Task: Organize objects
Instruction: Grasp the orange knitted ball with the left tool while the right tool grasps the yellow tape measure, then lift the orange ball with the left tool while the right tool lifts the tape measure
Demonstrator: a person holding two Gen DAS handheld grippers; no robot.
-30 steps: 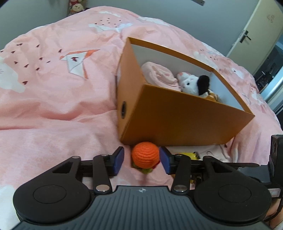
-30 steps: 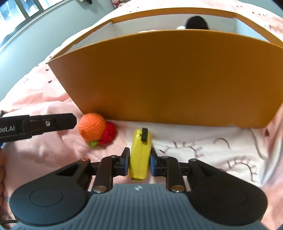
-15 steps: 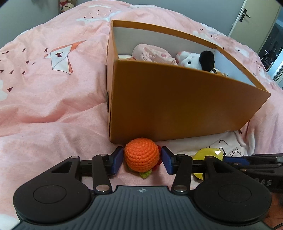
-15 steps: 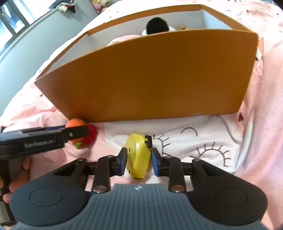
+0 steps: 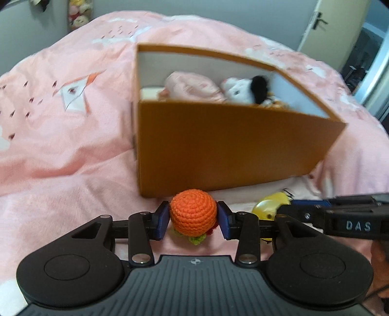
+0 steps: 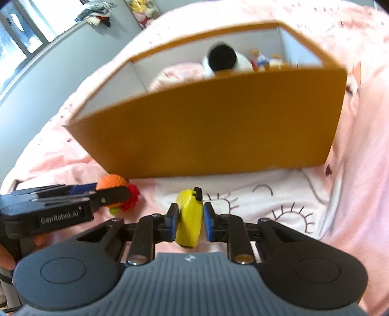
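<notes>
My left gripper (image 5: 193, 220) is shut on an orange crocheted ball toy (image 5: 193, 212) with red and green bits under it, held just in front of the orange cardboard box (image 5: 218, 150). My right gripper (image 6: 188, 218) is shut on a yellow tape measure (image 6: 189, 220), also before the box (image 6: 218, 136). The box holds a pink cloth bundle (image 5: 192, 86), a black-and-white plush (image 5: 245, 90) and small figures (image 6: 263, 60). The tape measure (image 5: 269, 205) shows to the right in the left wrist view; the crocheted toy (image 6: 114, 182) shows at left in the right wrist view.
Everything rests on a pink printed duvet (image 5: 60, 136) covering a bed. A door (image 5: 323, 26) stands at the back right, a window (image 6: 14, 41) and grey wall at the left. Plush toys (image 5: 77, 14) sit beyond the bed.
Both grippers have risen and pulled back from the box, so more of its inside shows. The left fingers have closed tight on the crocheted toy; the tape measure stays gripped and lifted.
</notes>
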